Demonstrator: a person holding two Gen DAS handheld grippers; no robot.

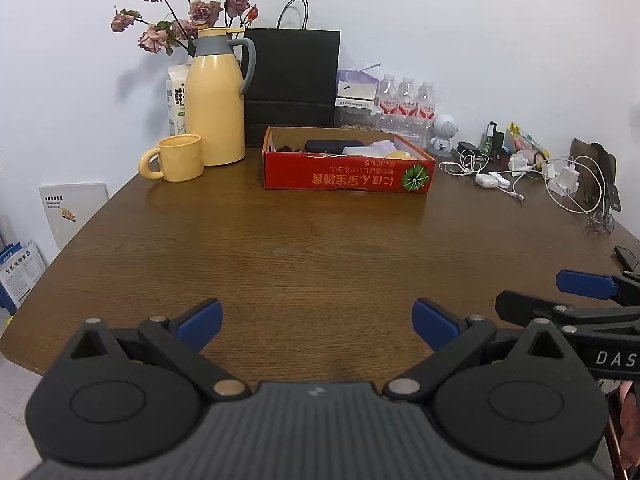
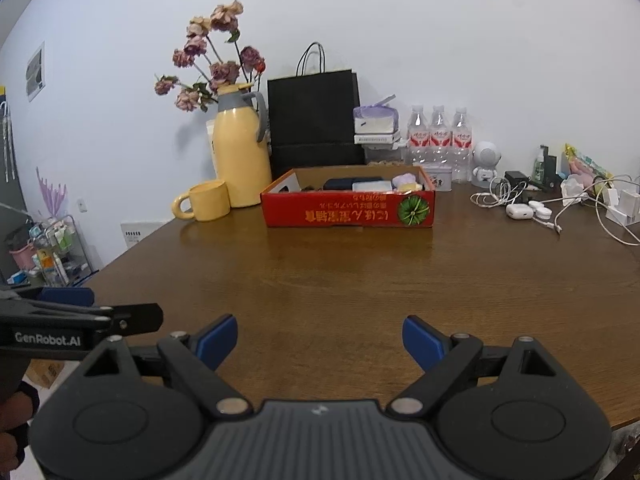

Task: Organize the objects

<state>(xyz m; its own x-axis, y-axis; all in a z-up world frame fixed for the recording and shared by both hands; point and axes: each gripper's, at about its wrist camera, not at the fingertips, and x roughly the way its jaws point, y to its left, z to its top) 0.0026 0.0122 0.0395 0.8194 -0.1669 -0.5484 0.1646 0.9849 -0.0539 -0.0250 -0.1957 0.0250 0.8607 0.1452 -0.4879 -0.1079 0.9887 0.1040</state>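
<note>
Fingers on both grippers are spread wide with nothing between them, so the left gripper (image 1: 318,322) and the right gripper (image 2: 320,340) are just hovering side by side over the near, bare part of the table (image 1: 280,240), well back from anything worth grabbing. The red box (image 1: 348,174) sits near the far side, middle of the table, and already has a few things in it: a dark case, something white, something pale purple and a yellow bit, hard to say exactly what. Loose stuff looks to be off to the right: the tangle of cables (image 2: 500,196) and the white earbud case (image 2: 519,210). Best guess is the next pick comes from that pile, and the right gripper is closer to it. Go for the earbud case first, since it's rigid and stands apart; come in low and square across its short side. Cables are floppy and will snag their neighbours, so pinch a bundled part, not a single loop. The mug (image 1: 174,159) and jug (image 1: 216,96) sit left of the box, so stay clear of them.
</note>
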